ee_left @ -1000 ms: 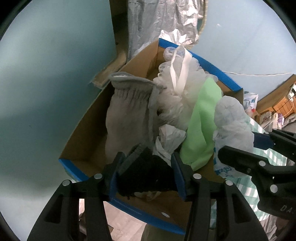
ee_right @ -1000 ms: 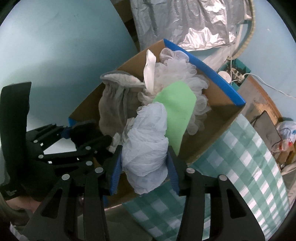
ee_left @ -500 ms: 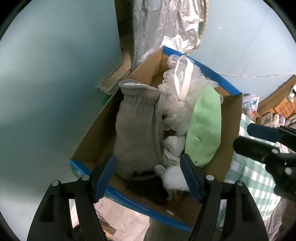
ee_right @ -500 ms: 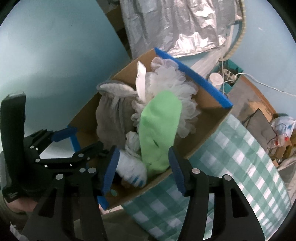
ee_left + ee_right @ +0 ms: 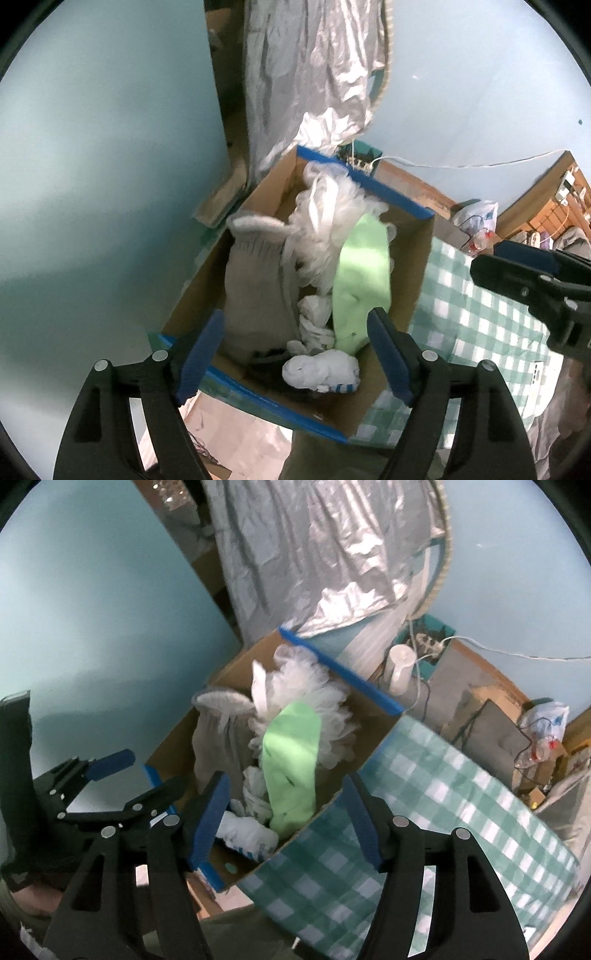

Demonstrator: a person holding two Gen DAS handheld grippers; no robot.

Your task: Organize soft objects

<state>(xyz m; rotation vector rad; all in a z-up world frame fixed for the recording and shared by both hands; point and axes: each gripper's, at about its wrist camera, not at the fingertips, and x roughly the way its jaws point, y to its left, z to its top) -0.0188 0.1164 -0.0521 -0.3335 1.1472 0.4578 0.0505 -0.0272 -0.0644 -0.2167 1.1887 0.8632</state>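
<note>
We are looking down on a blue-edged cardboard box point(image 5: 391, 195) sitting beside a green checked cloth point(image 5: 424, 812) on its right. Inside, a grey sock point(image 5: 255, 288) is lying at the left, a white mesh puff point(image 5: 325, 229) at the far end, a green cloth point(image 5: 364, 280) to the right, and a white bundle point(image 5: 321, 371) and a dark item point(image 5: 267, 363) at the near end. Both the left gripper point(image 5: 295, 358) and the right gripper point(image 5: 284, 812) are opening above the box, jaws released, nothing between them.
</note>
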